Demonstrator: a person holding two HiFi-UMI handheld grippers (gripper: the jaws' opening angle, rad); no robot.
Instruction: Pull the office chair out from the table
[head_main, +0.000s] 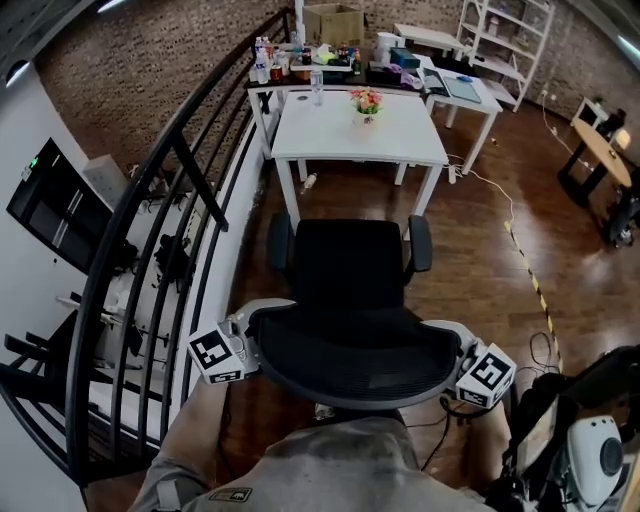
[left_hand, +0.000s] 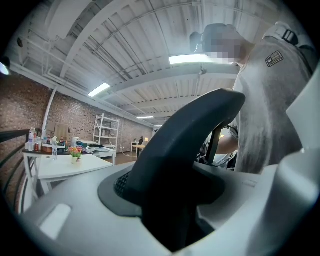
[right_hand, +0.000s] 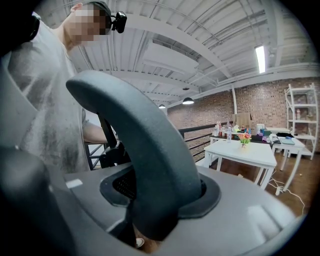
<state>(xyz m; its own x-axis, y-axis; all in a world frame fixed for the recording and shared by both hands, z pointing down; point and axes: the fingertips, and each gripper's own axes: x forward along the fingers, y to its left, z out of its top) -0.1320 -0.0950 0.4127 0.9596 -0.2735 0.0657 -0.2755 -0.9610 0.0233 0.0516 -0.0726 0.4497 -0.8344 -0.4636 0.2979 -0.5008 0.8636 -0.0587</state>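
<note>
1. Brick walls and a dark wood floor fill the head view. The office chair (head_main: 345, 270) stands on the open floor, well apart from the white table (head_main: 330, 135). Its seat faces the table and its backrest is nearest the person. A flower pot (head_main: 366, 103) sits on the table, and a black railing (head_main: 150, 260) runs down the left side. The left gripper (head_main: 245, 345) clasps the left end of the backrest's top rim, and the right gripper (head_main: 458, 362) clasps the right end.

2. Left gripper view: the dark backrest rim rises from between the two pale jaws, which are closed against it at a middling width. To the left, under a white ribbed ceiling (left_hand: 150, 45), are the table with its flowers and a white shelf unit (left_hand: 106, 132). The person's grey shirt (left_hand: 270, 100) fills the right side.

3. Right gripper view: the other end of the rim curves up out of these jaws, which are likewise clamped on it, neither wide nor narrow. The grey shirt is at the left. The railing, the table and the flowers lie at the right.
</note>
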